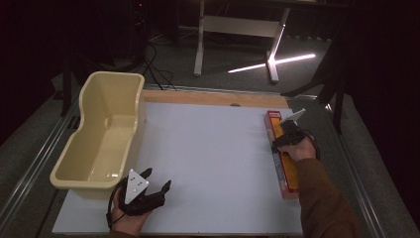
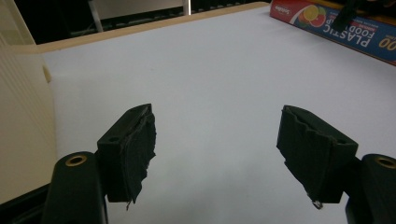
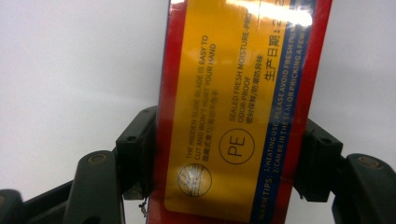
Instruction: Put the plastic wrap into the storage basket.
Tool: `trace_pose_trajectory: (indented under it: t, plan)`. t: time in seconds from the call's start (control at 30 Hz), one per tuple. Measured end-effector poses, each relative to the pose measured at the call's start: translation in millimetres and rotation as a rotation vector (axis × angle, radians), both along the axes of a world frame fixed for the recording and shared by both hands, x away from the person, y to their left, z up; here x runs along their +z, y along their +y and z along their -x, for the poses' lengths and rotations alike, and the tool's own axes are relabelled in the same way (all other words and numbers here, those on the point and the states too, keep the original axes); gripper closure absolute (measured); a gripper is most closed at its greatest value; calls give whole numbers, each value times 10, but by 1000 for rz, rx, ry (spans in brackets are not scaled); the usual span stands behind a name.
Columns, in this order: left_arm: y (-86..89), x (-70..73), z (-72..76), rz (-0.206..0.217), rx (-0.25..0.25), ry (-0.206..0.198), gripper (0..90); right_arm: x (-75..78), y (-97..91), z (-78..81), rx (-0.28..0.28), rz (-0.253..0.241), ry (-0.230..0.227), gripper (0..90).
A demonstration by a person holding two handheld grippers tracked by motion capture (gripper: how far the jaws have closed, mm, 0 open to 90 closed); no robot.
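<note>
- I am clamping the right gripper (image 1: 286, 130) across the plastic wrap box (image 3: 238, 112), lying well right of the cream tub (image 1: 101, 134).
- My left gripper (image 1: 154, 184) is idling spread and empty beside the tub.
- Next, I judge, I am lifting the box level toward it.

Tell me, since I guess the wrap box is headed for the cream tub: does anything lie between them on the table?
Nothing visible does. The plastic wrap box, with the right gripper closed on it, and the tub are separated by bare white tabletop. The left gripper hangs open nearer the person.

Left claw (image 1: 157, 184) spread wide and low; right claw (image 1: 283, 141) clamped, pointing down.
</note>
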State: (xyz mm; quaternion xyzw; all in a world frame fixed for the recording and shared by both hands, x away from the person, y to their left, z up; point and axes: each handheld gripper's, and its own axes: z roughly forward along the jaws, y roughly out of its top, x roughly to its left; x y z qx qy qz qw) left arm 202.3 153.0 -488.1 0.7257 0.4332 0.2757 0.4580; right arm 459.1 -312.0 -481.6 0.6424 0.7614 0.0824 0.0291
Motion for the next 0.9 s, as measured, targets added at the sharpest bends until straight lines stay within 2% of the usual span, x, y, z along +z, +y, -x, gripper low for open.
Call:
trace_pose_trajectory:
  t: [0.17, 0.3, 0.43, 0.53, 0.6, 0.77, 0.8, 0.9]
  plan:
    - [4, 1, 0, 2, 2, 0, 280, 24, 39, -44, -57, 27, 52, 384]
    - [6, -1, -2, 1, 3, 2, 280, 34, 85, -38, -67, 54, 55, 388]
    - [-2, -1, 0, -1, 2, 0, 280, 42, 107, 5, -70, 51, 60, 392]
    - [-4, -1, 0, -1, 2, 1, 280, 51, 112, 52, -68, 17, 62, 392]
    - [-4, -3, -3, -3, 0, 1, 280, 68, 122, 107, -79, -25, 47, 393]
    - [-22, -5, -3, -7, -5, 2, 280, 122, 221, 211, -70, -64, 14, 393]
    - [-23, -6, -3, -8, -5, 2, 280, 161, 301, 277, -44, -112, -11, 393]
    - [-22, -5, -1, -4, -4, 1, 280, 234, 438, 362, -27, -189, -44, 393]
